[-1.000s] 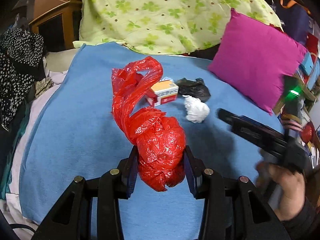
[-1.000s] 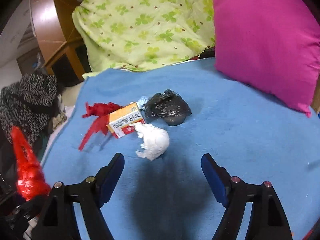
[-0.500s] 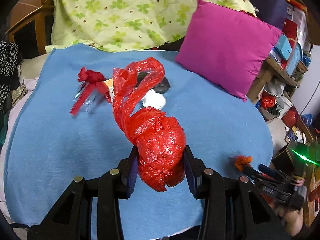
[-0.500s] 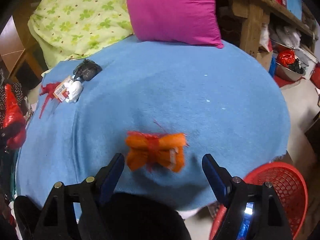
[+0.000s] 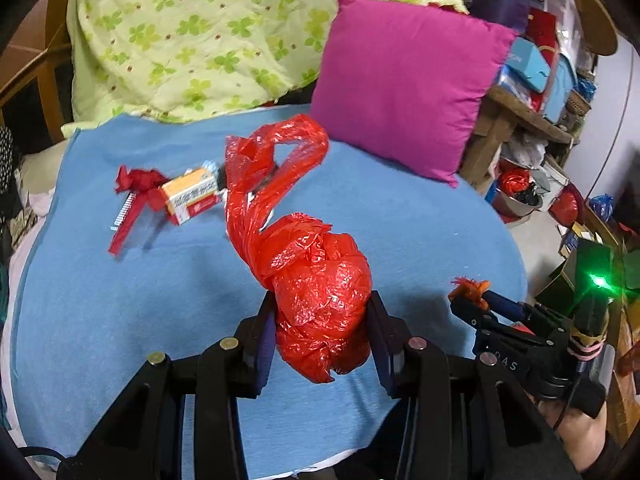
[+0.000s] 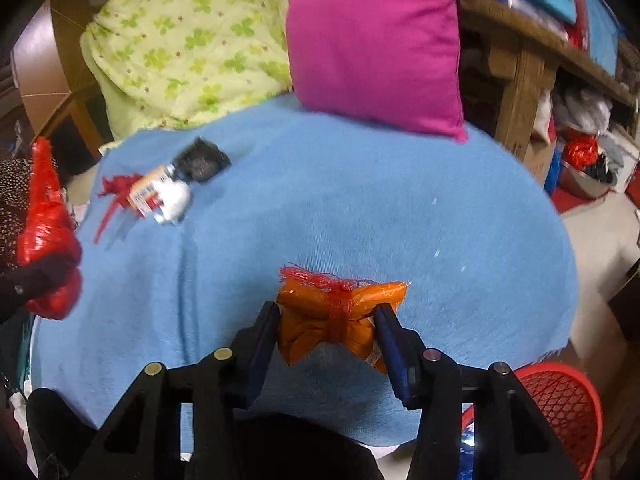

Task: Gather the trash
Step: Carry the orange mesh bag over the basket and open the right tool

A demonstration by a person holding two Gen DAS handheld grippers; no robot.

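Note:
A knotted red plastic bag [image 5: 320,292] hangs above the blue bed cover [image 5: 120,300], and my left gripper [image 5: 322,316] is shut on it. At the cover's near edge lies an orange wrapper tied with red net [image 6: 340,312]. The jaws of my right gripper [image 6: 328,316] are closing on that wrapper, and both pads touch its sides. The left wrist view shows that gripper [image 5: 476,300] low on the right with the orange wrapper [image 5: 468,285] at its tip. Farther back lie a small orange box [image 5: 192,196], a red ribbon scrap [image 5: 136,184], a white paper wad [image 6: 176,200] and a black bag [image 6: 200,160].
A red mesh basket [image 6: 552,400] stands on the floor below the bed's right corner. A magenta pillow [image 6: 376,44] and a green flowered quilt [image 5: 200,40] fill the back. Cluttered wooden shelves [image 6: 520,60] stand on the right.
My right gripper swung from the trash pile to the orange wrapper at the bed's near edge, and its jaws came in against it. The left gripper moved sideways with the red bag.

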